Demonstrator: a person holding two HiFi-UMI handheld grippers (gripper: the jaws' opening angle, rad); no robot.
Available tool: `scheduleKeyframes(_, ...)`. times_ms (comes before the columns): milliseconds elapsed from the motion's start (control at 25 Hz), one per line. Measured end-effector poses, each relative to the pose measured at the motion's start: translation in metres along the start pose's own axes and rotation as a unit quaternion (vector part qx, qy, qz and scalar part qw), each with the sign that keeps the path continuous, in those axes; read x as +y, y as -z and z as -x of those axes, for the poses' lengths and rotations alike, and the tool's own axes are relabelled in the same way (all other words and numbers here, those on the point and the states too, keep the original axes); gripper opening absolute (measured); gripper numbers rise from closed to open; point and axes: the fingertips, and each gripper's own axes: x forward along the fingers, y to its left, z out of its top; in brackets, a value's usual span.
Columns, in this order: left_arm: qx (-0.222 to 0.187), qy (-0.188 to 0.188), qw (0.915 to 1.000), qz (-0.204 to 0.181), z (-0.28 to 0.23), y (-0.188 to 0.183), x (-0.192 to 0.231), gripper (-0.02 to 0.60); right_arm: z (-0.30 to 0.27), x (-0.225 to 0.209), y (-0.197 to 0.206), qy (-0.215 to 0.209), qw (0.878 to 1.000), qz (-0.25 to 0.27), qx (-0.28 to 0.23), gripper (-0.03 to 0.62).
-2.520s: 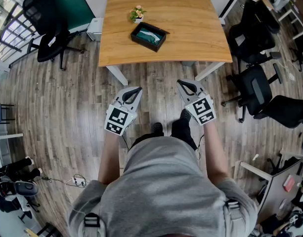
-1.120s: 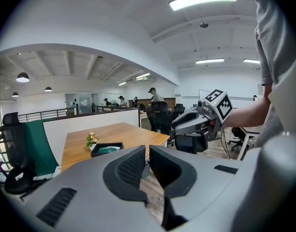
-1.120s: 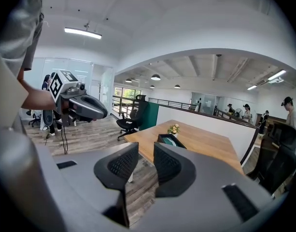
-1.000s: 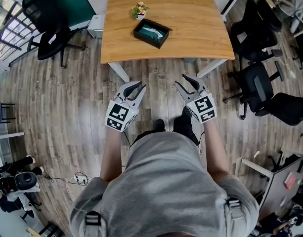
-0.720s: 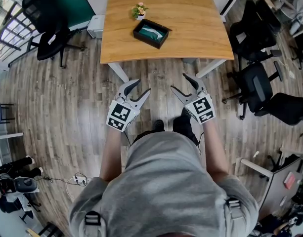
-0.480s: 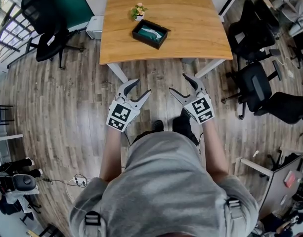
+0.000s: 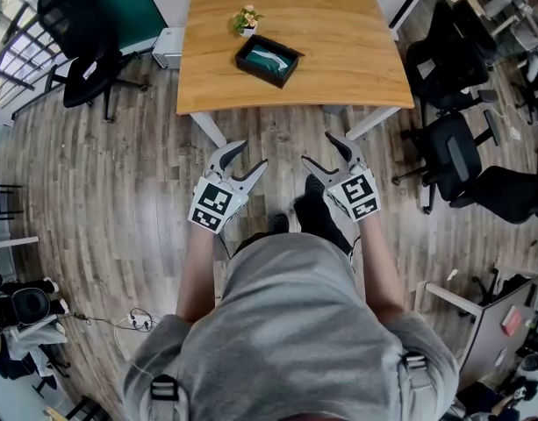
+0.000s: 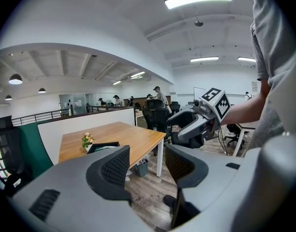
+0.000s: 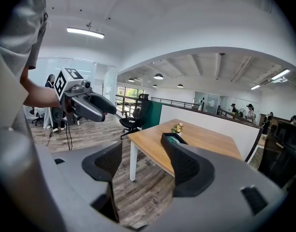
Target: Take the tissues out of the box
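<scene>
Both sets of fingers released: left gripper (image 7: pixel 251 154) and right gripper (image 7: pixel 318 147) just opened, nothing between them, mid-frame over the floor. I see the box (image 7: pixel 267 60) upper centre on the bench (image 7: pixel 347 55).

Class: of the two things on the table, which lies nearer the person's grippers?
The black box; the small flower pot sits beyond it, farther along the table.

Ahead of your left gripper (image 7: pixel 253 153) and right gripper (image 7: pixel 318 147) stands the rectangular wooden table (image 7: pixel 339 60); on it the black open box (image 7: pixel 261 74), the small potted flower (image 7: pixel 244 20) just beyond it.
</scene>
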Motion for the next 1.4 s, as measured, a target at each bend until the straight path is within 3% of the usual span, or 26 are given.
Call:
scheduleKeyframes(440, 0.011, -0.031, 0.9993, 0.014, -0.003, 0.003, 0.028, 0.235, -0.032, -0.013, -0.007, -0.025, 1.0, 0.003, -0.006, 0.305)
scheduleKeyframes(840, 0.021, -0.037, 0.9989, 0.018, -0.039, -0.002, 0.048, 0.235, -0.058, -0.05, 0.002, -0.041, 0.999, -0.004, 0.002, 0.279)
scheduleKeyframes(1400, 0.046, -0.054, 0.9969, 0.036, -0.096, -0.009, 0.096, 0.234, -0.115, -0.104, 0.0, -0.093, 0.996, -0.006, 0.014, 0.262)
